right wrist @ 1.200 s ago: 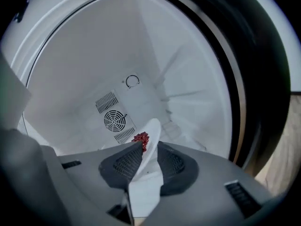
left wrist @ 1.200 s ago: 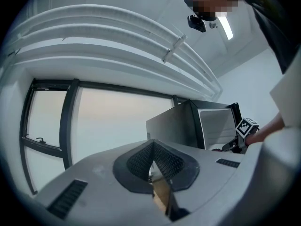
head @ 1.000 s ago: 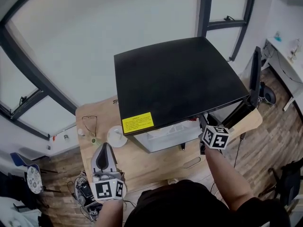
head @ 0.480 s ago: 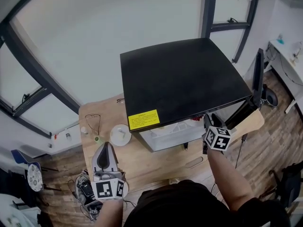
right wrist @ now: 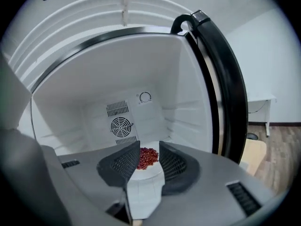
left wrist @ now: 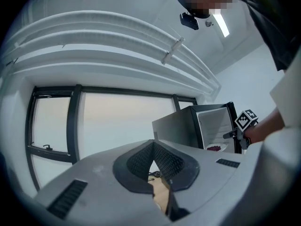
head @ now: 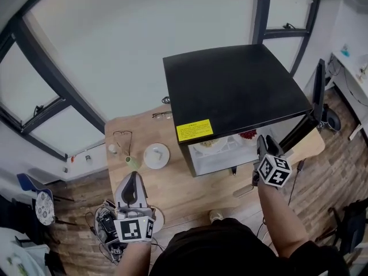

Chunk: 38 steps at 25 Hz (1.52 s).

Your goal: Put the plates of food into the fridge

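Note:
The black fridge (head: 236, 91) stands on the wooden table with its door (head: 318, 94) swung open to the right. A white plate of red food (right wrist: 146, 158) lies on the fridge floor (head: 247, 135), and a second plate (head: 207, 144) lies left of it. My right gripper (head: 263, 141) is at the fridge mouth. Its jaws (right wrist: 143, 150) have just been opening and stand apart, with the plate just ahead of them and no pad pressing on it. My left gripper (head: 133, 177) hovers over the table's left part, shut and empty (left wrist: 151, 147).
On the table left of the fridge are a white plate (head: 156, 156), a small green cup (head: 131, 163) and a pair of glasses (head: 163, 115). Cables and gear (head: 103, 232) lie by the near left edge. A black bar (head: 49, 68) crosses behind.
The head view has swung, so the fridge sits further right and more of its inside shows. My right gripper has stayed at the fridge mouth, slightly higher. The left gripper has shifted a little.

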Tool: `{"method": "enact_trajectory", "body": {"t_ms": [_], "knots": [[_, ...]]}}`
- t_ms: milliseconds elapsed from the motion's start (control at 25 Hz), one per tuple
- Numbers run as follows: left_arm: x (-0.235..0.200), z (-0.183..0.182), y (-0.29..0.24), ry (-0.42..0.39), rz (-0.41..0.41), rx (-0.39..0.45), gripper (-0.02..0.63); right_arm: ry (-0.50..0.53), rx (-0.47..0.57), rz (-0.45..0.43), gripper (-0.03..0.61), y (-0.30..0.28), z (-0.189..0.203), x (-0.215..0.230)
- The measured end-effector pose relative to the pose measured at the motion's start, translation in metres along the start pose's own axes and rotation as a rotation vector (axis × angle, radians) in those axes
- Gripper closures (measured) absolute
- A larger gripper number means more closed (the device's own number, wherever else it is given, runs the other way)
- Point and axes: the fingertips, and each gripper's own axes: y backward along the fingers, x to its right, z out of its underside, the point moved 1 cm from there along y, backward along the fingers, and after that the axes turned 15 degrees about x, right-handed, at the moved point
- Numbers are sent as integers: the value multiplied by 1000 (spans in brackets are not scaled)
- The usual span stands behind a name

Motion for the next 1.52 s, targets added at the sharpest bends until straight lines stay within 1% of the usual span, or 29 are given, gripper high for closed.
{"method": "enact_trajectory", "body": {"t_ms": [80,120,240,320,520,600,680,800,880,1120,1280,1360,1520], "knots": [[-13,2,14,5,-24,-15,611,-18,15,-7,437,8,-2,-10],[-19,4,22,11,-36,-23,611,-29,23,-25,437,13,-1,-19],[-33,7,43,26,-55,-42,611,-89,59,-120,437,31,4,-50],[-40,8,56,31,-60,-48,611,-132,68,-166,438,42,11,-66],[-63,10,95,42,-87,-64,611,-185,13,-213,439,68,41,-103],[-71,11,111,55,-102,-70,611,-204,-8,-264,439,80,50,-127],[-77,12,127,69,-111,-74,611,-221,-30,-333,437,94,59,-153],[-88,15,151,86,-131,-77,611,-243,-81,-442,439,114,80,-193],[-99,17,168,92,-157,-82,611,-251,-127,-498,439,127,97,-217],[-129,13,219,77,-223,-108,611,-288,-226,-606,437,161,141,-270],[-142,14,251,70,-243,-136,611,-344,-322,-657,437,197,181,-305],[-148,18,264,71,-255,-152,611,-375,-381,-668,437,216,205,-320],[-154,30,289,93,-271,-193,611,-441,-485,-628,437,251,249,-339]]}}
